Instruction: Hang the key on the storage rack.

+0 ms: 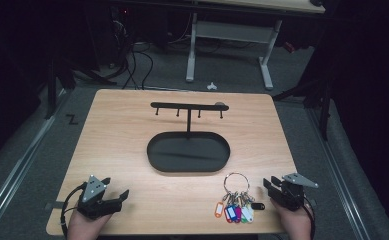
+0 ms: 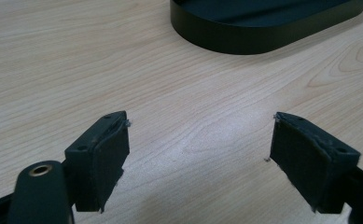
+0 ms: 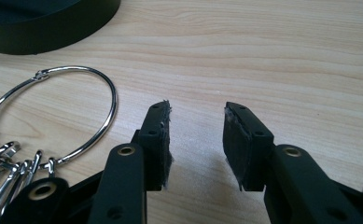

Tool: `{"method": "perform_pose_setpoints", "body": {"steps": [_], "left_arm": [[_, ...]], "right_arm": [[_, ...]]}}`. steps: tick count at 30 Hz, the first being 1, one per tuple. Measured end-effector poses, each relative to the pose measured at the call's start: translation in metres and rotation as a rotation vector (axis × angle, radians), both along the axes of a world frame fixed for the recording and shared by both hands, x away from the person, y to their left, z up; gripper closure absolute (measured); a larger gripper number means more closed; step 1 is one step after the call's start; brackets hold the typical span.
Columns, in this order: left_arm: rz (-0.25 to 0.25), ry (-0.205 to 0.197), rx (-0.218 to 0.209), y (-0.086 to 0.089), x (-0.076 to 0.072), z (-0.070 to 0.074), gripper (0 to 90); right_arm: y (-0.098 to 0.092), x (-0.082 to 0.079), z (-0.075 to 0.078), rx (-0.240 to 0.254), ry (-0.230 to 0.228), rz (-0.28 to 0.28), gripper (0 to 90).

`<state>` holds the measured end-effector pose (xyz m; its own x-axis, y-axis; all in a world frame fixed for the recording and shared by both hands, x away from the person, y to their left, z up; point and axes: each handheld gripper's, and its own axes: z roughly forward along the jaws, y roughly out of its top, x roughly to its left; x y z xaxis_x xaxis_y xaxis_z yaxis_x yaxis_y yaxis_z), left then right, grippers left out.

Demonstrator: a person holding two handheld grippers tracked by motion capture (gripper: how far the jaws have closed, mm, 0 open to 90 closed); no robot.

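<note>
Right gripper (image 3: 195, 140) jaws parted, empty, just beside key ring (image 3: 58, 116); left gripper (image 2: 198, 158) wide open over table (image 2: 170, 102).

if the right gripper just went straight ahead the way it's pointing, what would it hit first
Probably nothing but bare table. The right gripper has open jaws with only wood between and ahead of them. The key ring lies off to its left and the black tray further left, both seemingly outside its line.
</note>
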<state>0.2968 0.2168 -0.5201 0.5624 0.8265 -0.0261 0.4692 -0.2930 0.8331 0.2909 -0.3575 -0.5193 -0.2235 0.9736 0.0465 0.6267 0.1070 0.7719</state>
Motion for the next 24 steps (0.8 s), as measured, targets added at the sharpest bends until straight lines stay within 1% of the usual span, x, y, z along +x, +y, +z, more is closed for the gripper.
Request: {"method": "perform_pose_setpoints", "body": {"steps": [4, 6, 8, 9, 12, 15, 16, 17, 20, 24], "left_arm": [[0.002, -0.001, 0.000, 0.000, 0.000, 0.001, 20.1], [0.003, -0.003, 0.002, -0.001, 0.001, 0.001, 19.9], [0.002, -0.005, 0.001, -0.002, 0.002, 0.000, 19.6], [0.001, -0.006, 0.003, -0.003, 0.002, 0.000, 19.5], [-0.002, -0.003, 0.006, -0.003, 0.002, -0.001, 19.4], [0.003, -0.003, 0.007, -0.002, 0.001, -0.001, 19.3], [0.005, -0.006, 0.008, -0.001, 0.000, 0.000, 19.2], [0.006, -0.012, 0.009, -0.001, -0.001, 0.000, 19.1], [0.003, -0.019, 0.008, -0.001, -0.003, 0.001, 19.1], [0.001, -0.015, 0.006, -0.002, -0.002, 0.000, 19.0]], "right_arm": [[0.002, 0.001, 0.000, -0.005, -0.003, 0.018, 61.9], [0.003, 0.001, -0.002, -0.014, -0.005, 0.037, 61.2], [0.005, 0.000, -0.003, -0.020, 0.009, 0.043, 60.5], [0.005, 0.001, -0.003, -0.024, 0.007, 0.049, 60.4], [0.006, 0.000, -0.003, -0.017, 0.002, 0.046, 59.6], [0.007, 0.001, -0.003, -0.022, -0.005, 0.054, 58.9], [0.009, 0.001, -0.003, -0.018, 0.000, 0.051, 58.0], [0.010, 0.002, -0.005, -0.023, 0.010, 0.058, 56.8], [0.013, 0.003, -0.008, -0.036, 0.017, 0.065, 56.4], [0.018, 0.004, -0.005, -0.046, 0.003, 0.071, 56.4]]}}
